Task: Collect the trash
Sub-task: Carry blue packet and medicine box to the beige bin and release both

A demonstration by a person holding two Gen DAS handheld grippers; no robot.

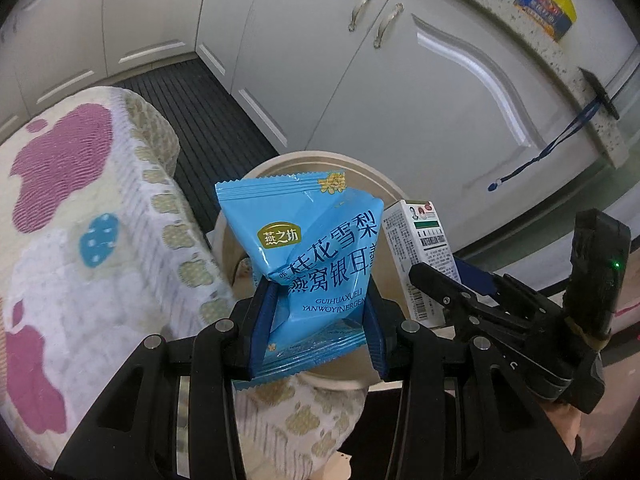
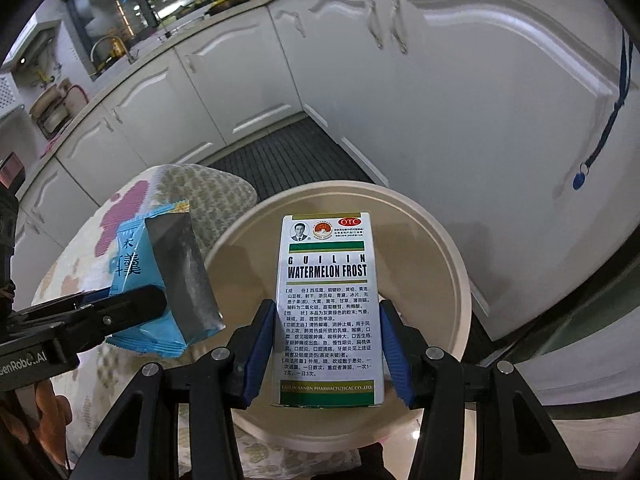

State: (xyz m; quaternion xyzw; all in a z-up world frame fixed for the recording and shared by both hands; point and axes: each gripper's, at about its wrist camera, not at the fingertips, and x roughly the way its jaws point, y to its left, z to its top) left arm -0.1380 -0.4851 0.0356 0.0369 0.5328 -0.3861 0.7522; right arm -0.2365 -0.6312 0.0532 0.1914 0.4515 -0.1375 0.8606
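My left gripper (image 1: 320,320) is shut on a crumpled blue snack wrapper (image 1: 316,248), which stands up between its blue pads. The wrapper (image 2: 136,276) also shows at the left of the right wrist view, silver inside facing out. My right gripper (image 2: 328,344) is shut on a white medicine box (image 2: 328,312) printed "Watermelon Frost"; the box (image 1: 420,248) appears beside the wrapper in the left wrist view. Both items hang over a round beige bin (image 2: 448,256), whose rim (image 1: 372,172) lies behind the wrapper.
A cloth with pink and blue flowers (image 1: 80,220) covers a surface left of the bin. White kitchen cabinets (image 1: 400,100) curve behind, with a dark ribbed floor mat (image 2: 288,156). A blue lanyard (image 2: 608,120) hangs from the speckled counter (image 1: 560,52), which carries a yellow-topped packet (image 1: 546,4).
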